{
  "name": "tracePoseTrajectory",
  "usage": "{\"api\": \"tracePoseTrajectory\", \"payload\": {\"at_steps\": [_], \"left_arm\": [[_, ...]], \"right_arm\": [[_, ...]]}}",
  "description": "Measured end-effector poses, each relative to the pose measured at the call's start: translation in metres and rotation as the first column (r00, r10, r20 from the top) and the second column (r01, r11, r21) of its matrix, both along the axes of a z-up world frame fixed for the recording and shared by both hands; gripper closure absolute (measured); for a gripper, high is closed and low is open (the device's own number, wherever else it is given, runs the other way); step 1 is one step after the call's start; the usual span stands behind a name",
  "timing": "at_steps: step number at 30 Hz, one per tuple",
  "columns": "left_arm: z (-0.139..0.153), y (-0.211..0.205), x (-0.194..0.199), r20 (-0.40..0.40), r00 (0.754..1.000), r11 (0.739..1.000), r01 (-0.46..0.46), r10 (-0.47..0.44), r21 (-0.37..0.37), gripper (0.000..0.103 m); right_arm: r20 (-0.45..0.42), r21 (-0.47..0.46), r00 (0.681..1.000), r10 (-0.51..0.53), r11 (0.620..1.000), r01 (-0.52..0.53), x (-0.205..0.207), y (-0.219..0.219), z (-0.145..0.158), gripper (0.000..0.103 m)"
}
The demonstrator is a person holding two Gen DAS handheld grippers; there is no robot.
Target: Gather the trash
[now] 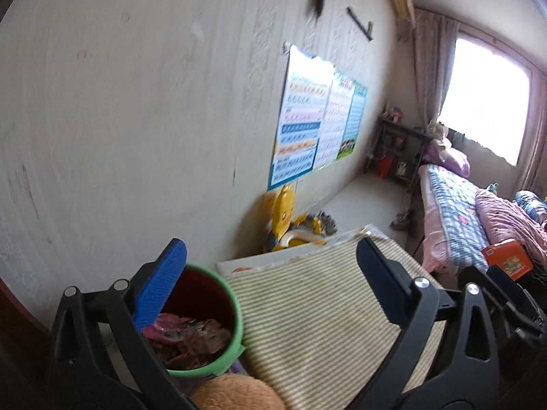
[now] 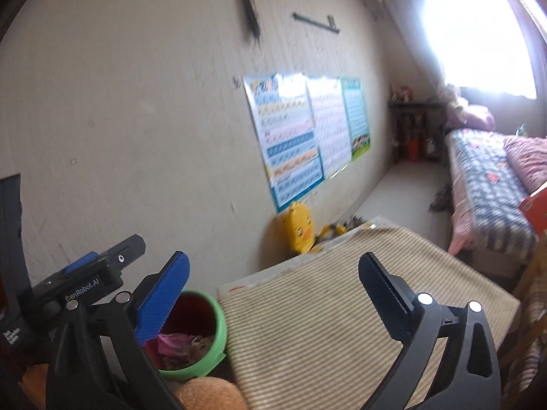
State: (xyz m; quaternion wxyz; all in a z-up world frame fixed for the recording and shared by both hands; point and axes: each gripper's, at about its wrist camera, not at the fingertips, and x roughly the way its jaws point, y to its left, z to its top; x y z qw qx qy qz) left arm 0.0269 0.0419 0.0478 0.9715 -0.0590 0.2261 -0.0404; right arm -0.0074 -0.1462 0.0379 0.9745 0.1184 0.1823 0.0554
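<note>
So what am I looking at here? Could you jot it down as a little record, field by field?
Place: bedroom, with posters on the wall and a bed under a window
Bin: green-rimmed bucket beside a striped cloth surface
Bin contents: pink wrapper and brownish scraps
Left gripper: open, nothing between its fingers
Right gripper: open, nothing between its fingers
Nearby: yellow duck toy by the wall, tan plush below the bucket
</note>
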Motion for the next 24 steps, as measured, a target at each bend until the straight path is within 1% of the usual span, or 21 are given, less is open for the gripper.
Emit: {"api": "tracePoseTrajectory", "payload": {"at_steps": [3,5,12,17,24], "left_arm": [[0.007,-0.010,-0.013,0.033,0.999,1.000,-0.013,0.012,0.018,0.006],[0.011,-0.015,-0.017,0.040,0.999,0.999,-0.027,0.026,0.036,0.006],[0.014,-0.033,-0.026,0.067,0.997,0.987,-0.055,0.046,0.149,0.005],[0.016,-0.036,-0.031,0.089,0.995,0.985,-0.055,0.040,0.165,0.005],[0.013,-0.030,-0.026,0.064,0.996,0.984,-0.075,0.065,0.161,0.005]], "right_arm": [[0.002,0.007,1.000,-0.020,1.000,0.020,-0.011,-0.009,0.000,0.007],[0.013,0.021,1.000,-0.028,0.999,0.028,-0.017,-0.016,-0.001,0.007],[0.040,0.026,0.999,-0.022,0.999,0.021,-0.030,-0.021,0.001,0.007],[0.030,0.038,1.000,-0.003,0.999,0.002,-0.026,-0.022,0.000,0.007],[0.010,0.043,1.000,0.010,0.999,-0.010,-0.021,-0.019,-0.003,0.007]]}}
